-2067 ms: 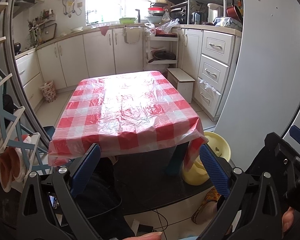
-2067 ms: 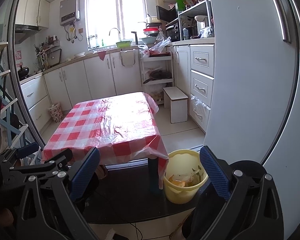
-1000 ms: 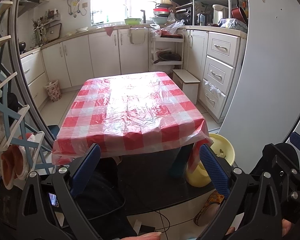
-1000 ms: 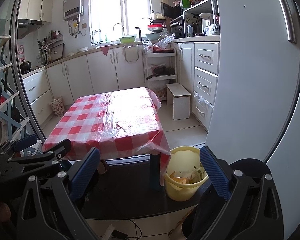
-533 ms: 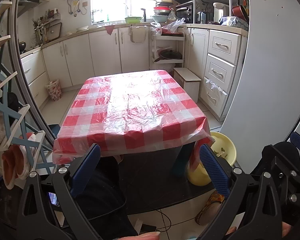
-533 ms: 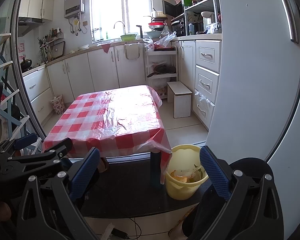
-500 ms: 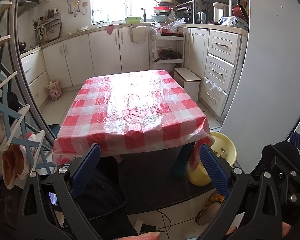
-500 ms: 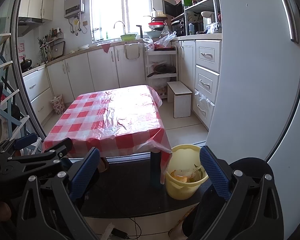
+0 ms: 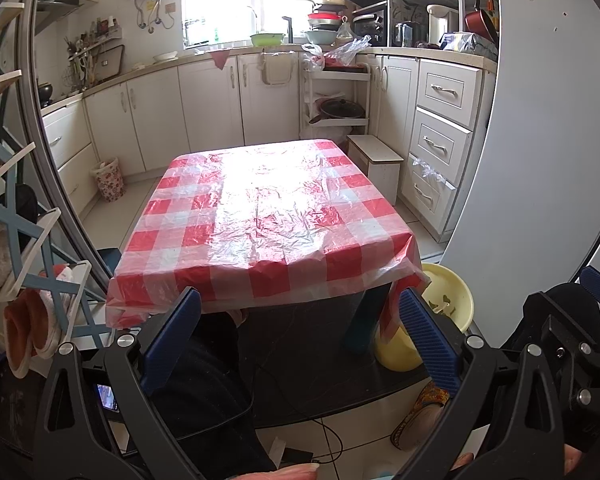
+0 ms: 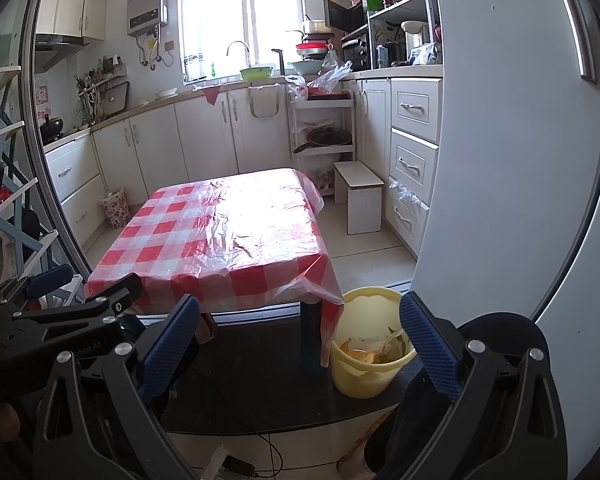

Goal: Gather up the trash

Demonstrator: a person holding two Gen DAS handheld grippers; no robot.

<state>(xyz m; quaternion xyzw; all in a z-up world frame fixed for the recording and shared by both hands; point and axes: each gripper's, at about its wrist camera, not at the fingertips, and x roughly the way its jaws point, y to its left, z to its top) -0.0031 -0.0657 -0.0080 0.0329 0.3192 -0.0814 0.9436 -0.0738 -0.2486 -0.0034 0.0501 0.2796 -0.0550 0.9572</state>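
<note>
Two claws hang spread and empty before the low desk under its red-and-white checked plastic cloth [image 9: 268, 216], whose top shows no loose trash. The round yellow plastic bin [image 10: 370, 364] stands at the desk's near right corner, holding peelings, nearer the right claw [image 10: 300, 344] than the left claw [image 9: 300, 340].

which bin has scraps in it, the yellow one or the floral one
The yellow bin on the floor at the table's near right corner: orange and green scraps show inside. The floral bin by the far cabinets is too distant to see into.
</note>
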